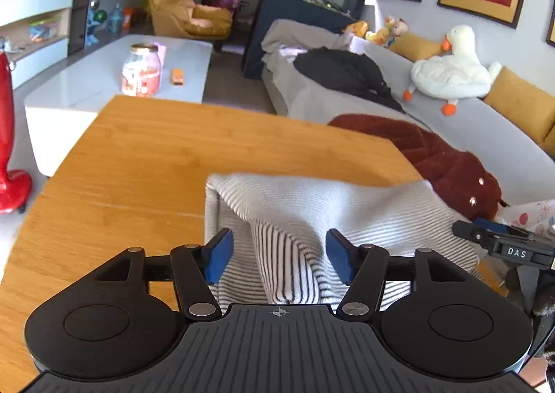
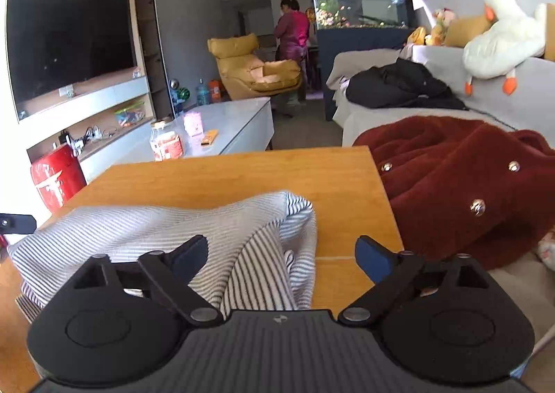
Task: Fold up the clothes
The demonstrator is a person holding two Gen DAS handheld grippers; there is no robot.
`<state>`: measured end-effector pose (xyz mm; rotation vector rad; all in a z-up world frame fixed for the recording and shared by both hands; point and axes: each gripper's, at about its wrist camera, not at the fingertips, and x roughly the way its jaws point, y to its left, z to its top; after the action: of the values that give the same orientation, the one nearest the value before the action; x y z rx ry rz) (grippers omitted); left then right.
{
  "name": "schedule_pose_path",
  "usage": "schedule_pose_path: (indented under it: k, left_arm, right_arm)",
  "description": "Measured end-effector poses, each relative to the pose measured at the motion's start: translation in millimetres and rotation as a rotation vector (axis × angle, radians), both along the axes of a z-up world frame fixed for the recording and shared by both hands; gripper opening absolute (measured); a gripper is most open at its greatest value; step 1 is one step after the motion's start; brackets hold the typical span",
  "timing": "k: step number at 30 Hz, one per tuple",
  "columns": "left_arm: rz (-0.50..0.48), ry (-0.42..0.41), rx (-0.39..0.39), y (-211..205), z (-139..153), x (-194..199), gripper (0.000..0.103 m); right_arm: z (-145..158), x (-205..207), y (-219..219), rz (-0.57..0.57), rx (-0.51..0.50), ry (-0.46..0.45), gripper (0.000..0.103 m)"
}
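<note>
Both my claws gape, gripping nothing: left claw [image 1: 279, 256] w/ a fold of the striped garment [image 1: 312, 212] bunched loose betw. its pads, right claw [image 2: 281, 252] over it. Garment's rumpled on wooden surface [image 1: 145, 157], red coat [image 2: 451, 185] beside.

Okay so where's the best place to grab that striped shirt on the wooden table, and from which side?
Probably the raised fold of the striped shirt, near its rounded right-hand end. That ridge stands up off the wooden table, so pads can close across it instead of scraping flat cloth. Come in from the near edge, low and angled downward, with the right claw, which is already open in front of it.
</note>
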<state>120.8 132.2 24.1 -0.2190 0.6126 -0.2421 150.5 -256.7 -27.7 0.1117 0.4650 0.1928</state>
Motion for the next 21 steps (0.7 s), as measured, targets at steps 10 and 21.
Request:
schedule_pose_path:
  k: [10, 21]
  left_arm:
    - [-0.18, 0.121, -0.16, -38.2, -14.3, 6.6, 0.084]
    - [-0.138, 0.158, -0.192, -22.3, -46.0, 65.7, 0.095]
  right_arm:
    - [-7.5, 65.6, 25.8, -0.065, -0.178, 0.111, 0.103]
    - [-34.8, 23.3, 28.5, -0.046, -0.153, 0.174, 0.103]
